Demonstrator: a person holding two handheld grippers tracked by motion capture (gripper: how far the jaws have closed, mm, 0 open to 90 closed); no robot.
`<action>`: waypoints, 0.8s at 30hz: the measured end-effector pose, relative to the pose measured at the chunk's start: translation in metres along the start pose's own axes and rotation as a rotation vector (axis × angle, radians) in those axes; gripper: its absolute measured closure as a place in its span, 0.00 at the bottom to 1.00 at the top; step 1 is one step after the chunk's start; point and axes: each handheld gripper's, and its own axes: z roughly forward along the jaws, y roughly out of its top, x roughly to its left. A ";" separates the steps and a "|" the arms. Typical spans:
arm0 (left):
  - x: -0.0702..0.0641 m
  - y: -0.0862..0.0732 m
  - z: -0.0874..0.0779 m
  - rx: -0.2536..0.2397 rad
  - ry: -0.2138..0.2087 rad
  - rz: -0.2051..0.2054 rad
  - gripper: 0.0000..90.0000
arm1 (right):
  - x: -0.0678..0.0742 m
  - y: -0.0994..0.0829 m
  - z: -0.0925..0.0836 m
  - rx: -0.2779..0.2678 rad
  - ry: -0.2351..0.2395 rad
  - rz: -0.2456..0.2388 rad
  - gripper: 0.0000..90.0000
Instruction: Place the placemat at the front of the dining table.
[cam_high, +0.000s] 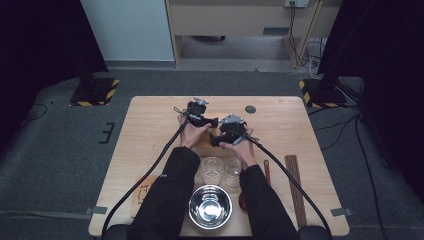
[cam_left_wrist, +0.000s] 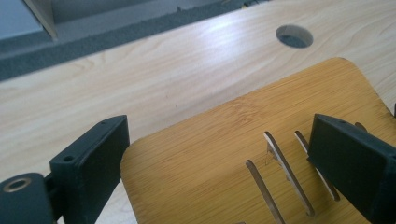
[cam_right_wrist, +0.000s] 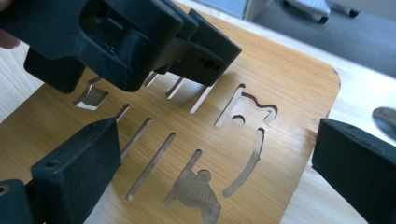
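A bamboo board (cam_right_wrist: 289, 79) with cut slots and a bear-shaped cut-out lies flat on the wooden table (cam_high: 150, 130). It sits mid-table under both hands (cam_high: 206, 150). My left gripper (cam_left_wrist: 219, 126) is open, its jaws spread wide on either side of the board's rounded corner (cam_left_wrist: 210, 154), and nothing is held. My right gripper (cam_right_wrist: 215, 128) is open too, with its jaws wide apart low over the slotted part. The left gripper's black body (cam_right_wrist: 140, 42) hangs just ahead of it. In the high view the left gripper (cam_high: 212, 121) and right gripper (cam_high: 216, 140) sit close together.
Two clear glasses (cam_high: 212, 169) (cam_high: 232, 170) and a steel bowl (cam_high: 210, 206) stand between the forearms near the front edge. Dark wooden sticks (cam_high: 295, 187) and a reddish utensil (cam_high: 267, 172) lie front right. Another light board (cam_high: 141, 192) lies front left. A round hole (cam_left_wrist: 294, 36) pierces the table's far side.
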 end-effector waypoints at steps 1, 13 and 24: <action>0.000 -0.001 0.002 0.008 -0.002 -0.002 0.07 | 0.001 -0.001 0.002 0.010 -0.001 0.001 0.02; -0.001 -0.013 0.016 0.048 -0.022 -0.007 0.07 | -0.001 -0.009 0.011 0.092 0.021 0.044 0.02; 0.000 -0.024 0.029 0.097 -0.050 -0.037 0.07 | -0.003 -0.017 0.018 0.167 0.042 0.068 0.02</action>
